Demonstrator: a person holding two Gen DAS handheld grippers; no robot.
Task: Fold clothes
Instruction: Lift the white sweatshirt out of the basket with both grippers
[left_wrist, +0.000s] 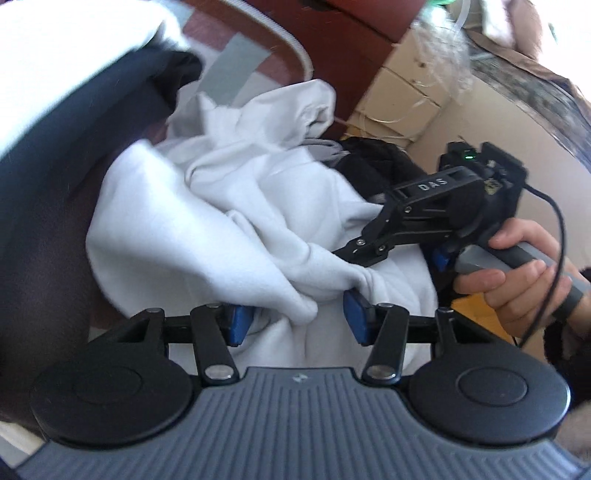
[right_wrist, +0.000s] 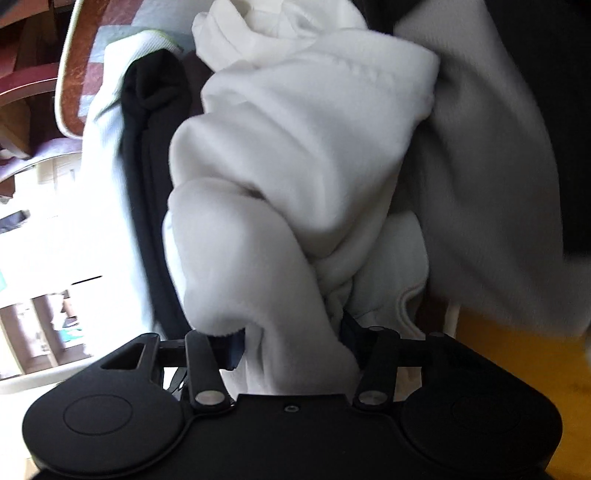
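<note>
A crumpled white fleece garment (left_wrist: 236, 206) lies bunched on the table, against a dark garment (left_wrist: 55, 206). My left gripper (left_wrist: 297, 319) is open, its blue pads (left_wrist: 240, 323) on either side of a fold of the white fabric. My right gripper (left_wrist: 347, 253) reaches in from the right, its fingers on the white garment. In the right wrist view the white garment (right_wrist: 295, 155) fills the frame and a thick fold sits between the fingers of the right gripper (right_wrist: 295, 343), which looks shut on it. A black garment (right_wrist: 147, 155) lies to its left.
The brown table (left_wrist: 258, 33) has a white rim and grey taped patches. A black cloth pile (left_wrist: 373, 155) lies behind the white garment. Cardboard boxes (left_wrist: 413, 85) stand beyond the table. A grey garment (right_wrist: 491, 184) hangs at the right. A yellow surface (right_wrist: 517, 369) shows below it.
</note>
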